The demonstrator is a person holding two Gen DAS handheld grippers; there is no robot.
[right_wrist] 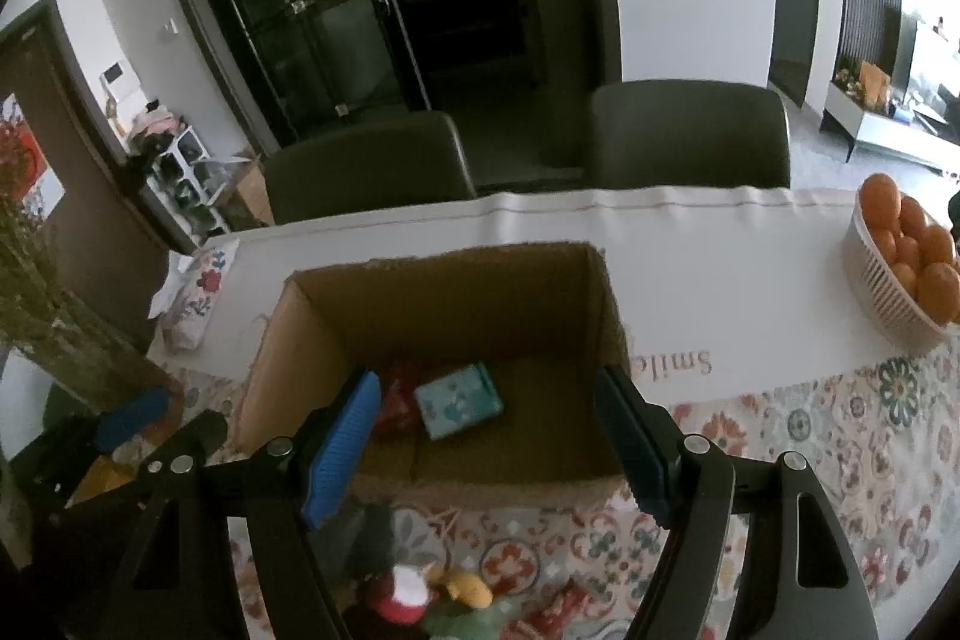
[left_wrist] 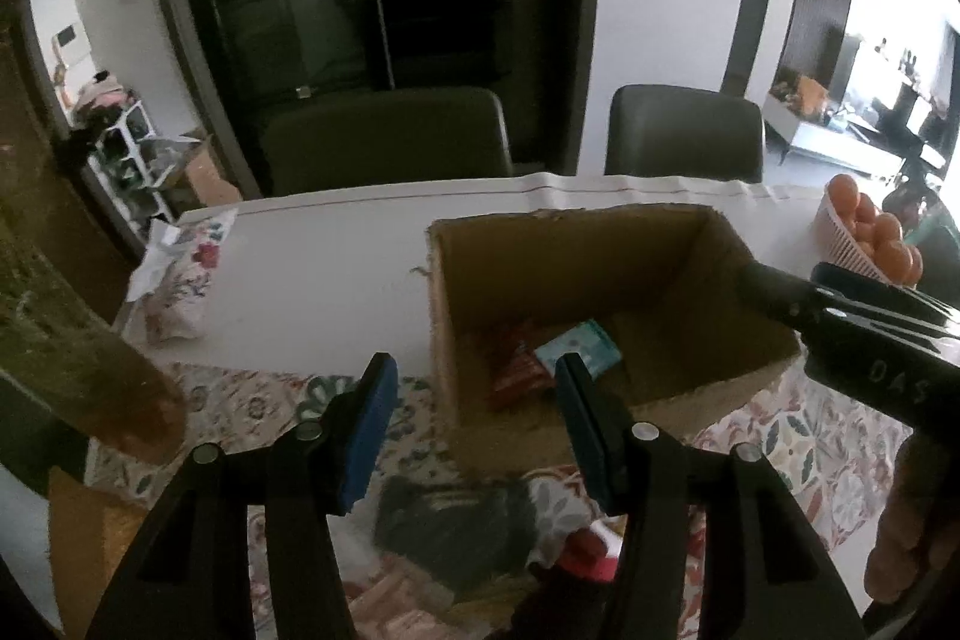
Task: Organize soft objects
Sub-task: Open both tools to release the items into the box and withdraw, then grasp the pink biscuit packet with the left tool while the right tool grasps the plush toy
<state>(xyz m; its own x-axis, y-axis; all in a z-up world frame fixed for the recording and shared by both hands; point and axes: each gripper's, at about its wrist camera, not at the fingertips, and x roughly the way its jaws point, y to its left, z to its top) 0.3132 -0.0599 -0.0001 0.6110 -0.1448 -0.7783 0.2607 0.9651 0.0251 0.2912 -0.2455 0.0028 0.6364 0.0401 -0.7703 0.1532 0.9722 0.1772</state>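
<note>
An open cardboard box [left_wrist: 708, 388] [right_wrist: 300, 334] stands on the table with a teal packet [left_wrist: 579, 349] [right_wrist: 459, 400] and a red packet [left_wrist: 516, 364] [right_wrist: 399, 397] on its floor. My left gripper [left_wrist: 477, 424] hovers open at the box's near left corner, nothing between its pads. Below it lies a dark grey soft thing [left_wrist: 456, 526] on the cloth. My right gripper [right_wrist: 486, 451] is open and empty over the box's near wall. Small plush toys lie beneath it, one red and white [right_wrist: 402, 595] and one yellow [right_wrist: 465, 586].
A white basket of oranges [right_wrist: 888, 304] [left_wrist: 840, 244] sits at the table's right edge. A floral pouch [left_wrist: 180, 292] lies at the left, by a vase of dry stems [right_wrist: 72, 340]. Two dark chairs [right_wrist: 690, 136] stand behind the table. A patterned cloth [right_wrist: 840, 430] covers the near side.
</note>
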